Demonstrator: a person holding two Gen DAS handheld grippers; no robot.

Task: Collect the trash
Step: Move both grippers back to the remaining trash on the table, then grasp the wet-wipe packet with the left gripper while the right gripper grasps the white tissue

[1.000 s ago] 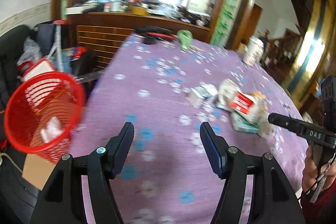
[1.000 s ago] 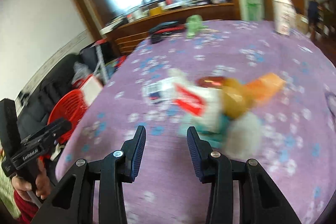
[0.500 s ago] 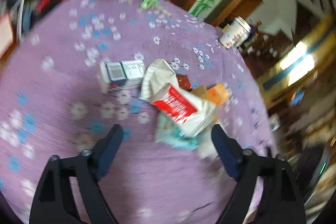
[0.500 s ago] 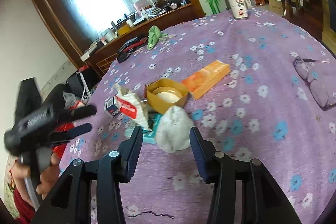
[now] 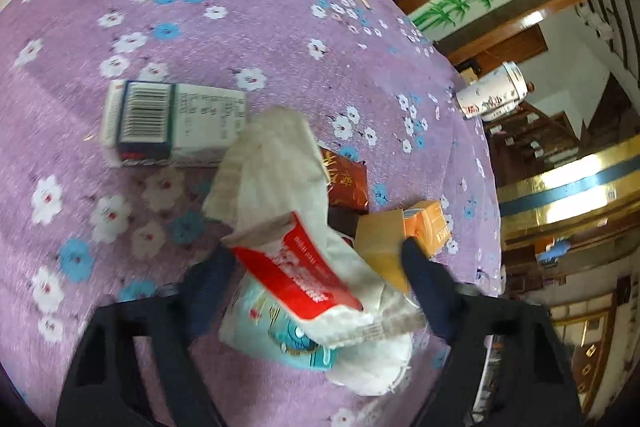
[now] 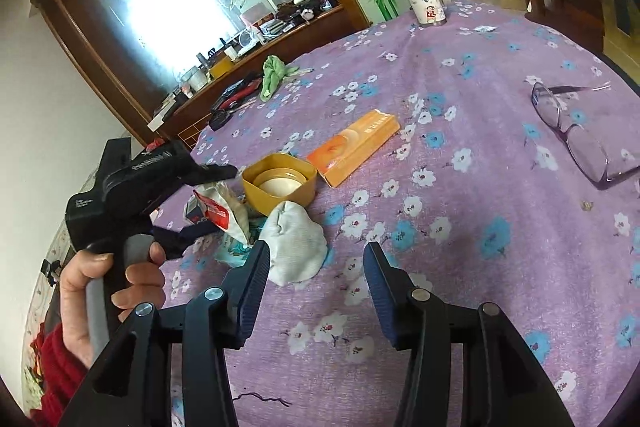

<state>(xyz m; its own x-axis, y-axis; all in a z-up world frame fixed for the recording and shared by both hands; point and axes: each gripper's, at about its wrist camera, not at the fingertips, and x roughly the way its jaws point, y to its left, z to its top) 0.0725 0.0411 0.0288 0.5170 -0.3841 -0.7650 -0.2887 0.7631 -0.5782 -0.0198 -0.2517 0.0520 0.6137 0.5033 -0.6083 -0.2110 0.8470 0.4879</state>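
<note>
Closing in on the wrapper (image 5: 304, 267): left claw (image 5: 316, 267) now straddles it, no longer aimed at the red basket; its jaws have just narrowed, not yet pinching. Right claw (image 6: 316, 267) hangs released beside the tissue (image 6: 296, 243), just below the wrapper. Next pickup looks imminent.

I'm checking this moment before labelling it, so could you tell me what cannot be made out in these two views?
- Left wrist view: whether the left gripper already presses the red-and-white wrapper; motion blur smears its fingers.
- Left wrist view: the teal packet, mostly covered by the wrapper.
- Right wrist view: the small box, hidden behind the left gripper.
</note>
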